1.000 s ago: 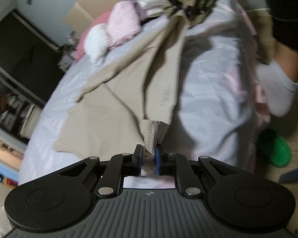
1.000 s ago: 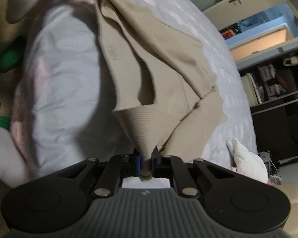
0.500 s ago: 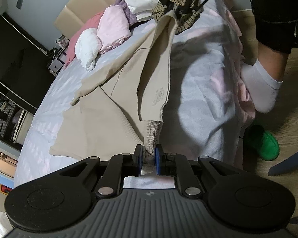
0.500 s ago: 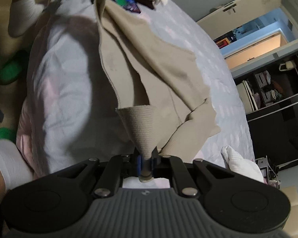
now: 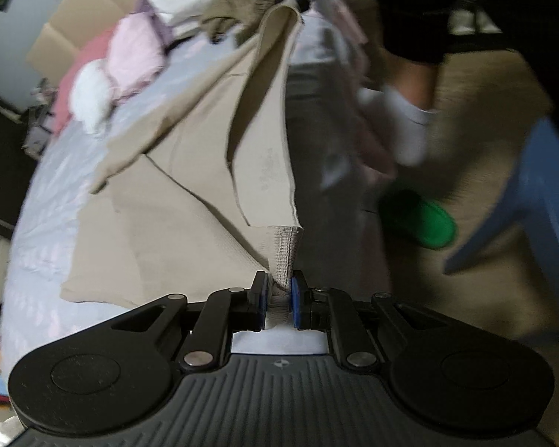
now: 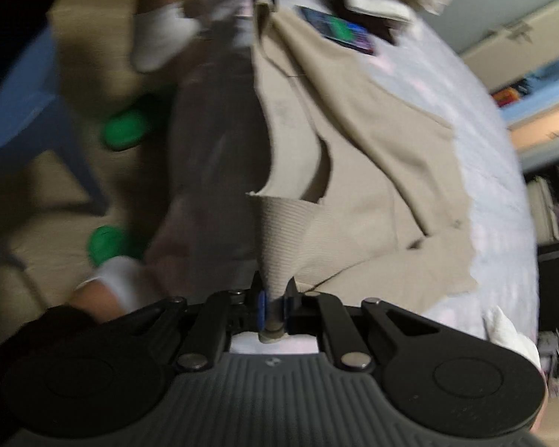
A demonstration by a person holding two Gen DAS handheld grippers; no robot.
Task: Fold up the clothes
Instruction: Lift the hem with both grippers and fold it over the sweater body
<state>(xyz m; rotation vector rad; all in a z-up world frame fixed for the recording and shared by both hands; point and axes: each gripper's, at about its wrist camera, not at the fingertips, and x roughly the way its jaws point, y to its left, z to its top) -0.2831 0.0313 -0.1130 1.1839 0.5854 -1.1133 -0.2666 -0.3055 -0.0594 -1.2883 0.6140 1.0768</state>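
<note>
Left gripper (image 5: pixel 279 294) pinches the beige garment (image 5: pixel 190 201) by its ribbed hem; right gripper (image 6: pixel 274 307) is clamped on the opposite corner; the cloth stretches taut between them, drooping onto the bed (image 5: pixel 52 186) beyond

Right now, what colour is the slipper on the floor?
Bright green. The slipper shows best in the left wrist view, on the floor beside the bed.

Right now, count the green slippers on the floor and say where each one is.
2. In the right wrist view, one green slipper lies by the blue stool leg; the other sits nearer, beside a white-socked foot. Both are blurred.
</note>
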